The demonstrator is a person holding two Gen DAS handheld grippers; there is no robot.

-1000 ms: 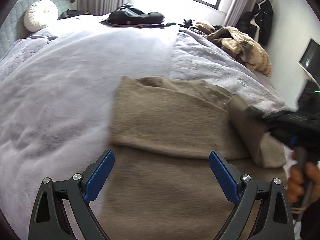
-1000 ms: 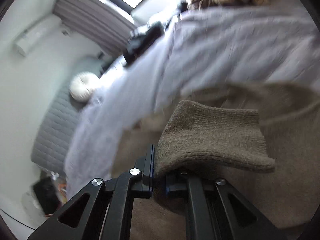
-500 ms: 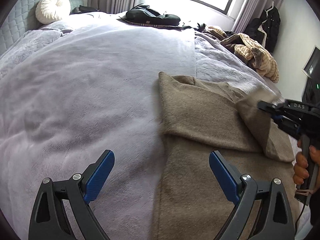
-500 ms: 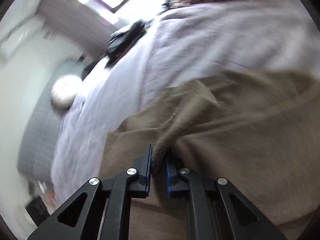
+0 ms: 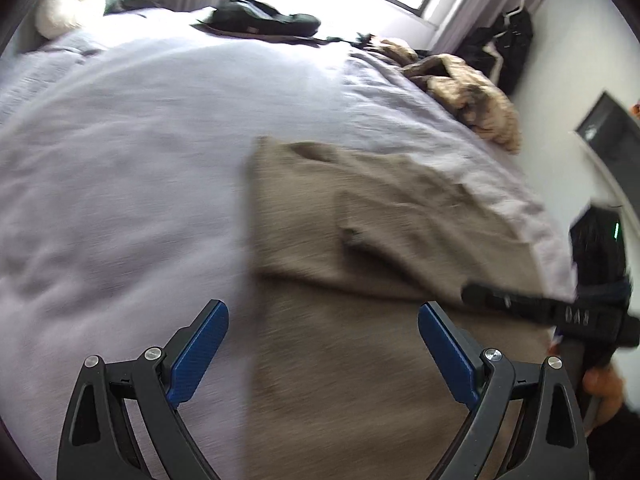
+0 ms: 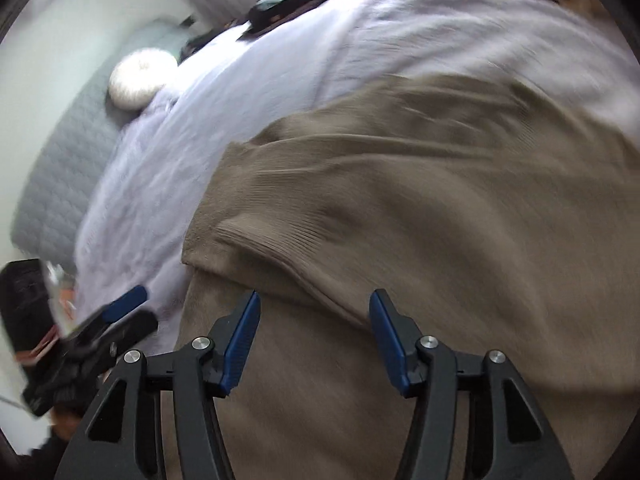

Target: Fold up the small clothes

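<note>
A taupe knit sweater (image 5: 360,280) lies on the lilac bedspread (image 5: 120,160), with both sleeves folded across its body. My left gripper (image 5: 322,344) is open and empty, low over the sweater's left edge. My right gripper (image 6: 314,336) is open and empty just above the sweater (image 6: 420,200), close to a folded sleeve cuff (image 6: 256,236). The right gripper shows at the right of the left wrist view (image 5: 520,304). The left gripper shows at the lower left of the right wrist view (image 6: 104,320).
A round white cushion (image 5: 70,4) lies by the grey headboard (image 6: 68,148). A black garment (image 5: 260,20) lies at the far side of the bed. A tan quilted jacket (image 5: 472,100) is heaped at the far right. Dark clothes (image 5: 508,48) hang by the curtain.
My right gripper has opened and let go of the sleeve, which now lies folded across the sweater. My left gripper stays open and has shifted slightly.
</note>
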